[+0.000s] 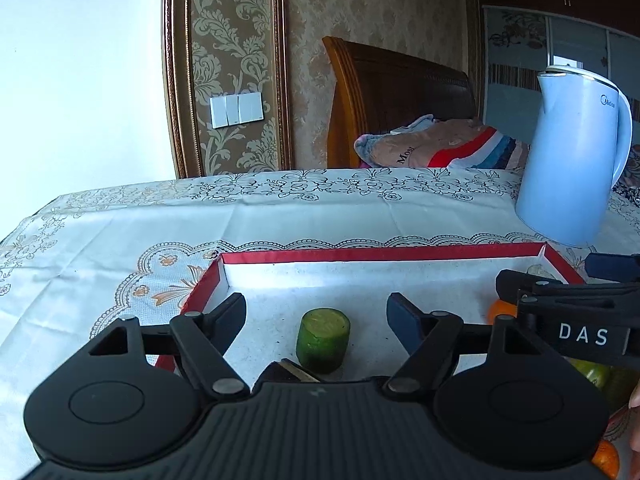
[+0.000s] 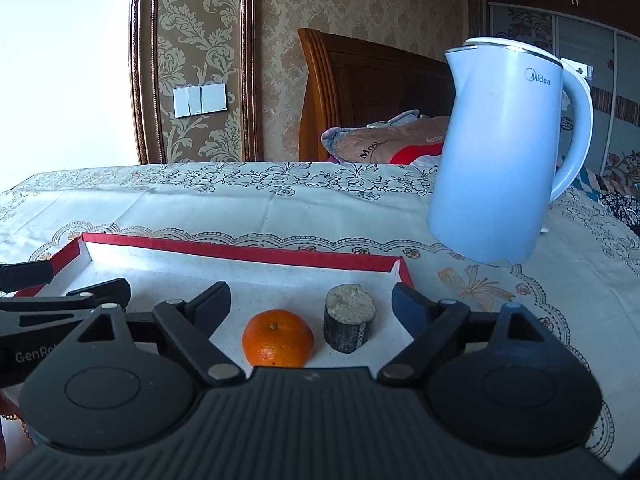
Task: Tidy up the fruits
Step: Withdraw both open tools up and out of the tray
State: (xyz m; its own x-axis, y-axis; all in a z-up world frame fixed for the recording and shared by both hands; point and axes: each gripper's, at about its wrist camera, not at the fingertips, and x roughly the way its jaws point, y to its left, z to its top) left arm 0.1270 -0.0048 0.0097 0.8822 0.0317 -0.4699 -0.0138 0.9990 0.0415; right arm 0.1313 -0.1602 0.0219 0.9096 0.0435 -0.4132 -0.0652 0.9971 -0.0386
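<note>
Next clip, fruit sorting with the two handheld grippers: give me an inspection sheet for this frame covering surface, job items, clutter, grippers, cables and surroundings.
Surface: table under a floral lace tablecloth.
Job's things: red-rimmed tray holding an orange, a dark cut stub standing on end right of it, and a green cut cylinder upright.
Clutter: pale blue kettle on the cloth beyond the tray's right corner.
Grippers: left gripper open, green cylinder between its fingers, untouched; right gripper open, orange and stub between its fingers, untouched.
Cables: nothing seen.
Surroundings: patterned wallpaper, wall switch, wooden headboard, folded bedding.
</note>
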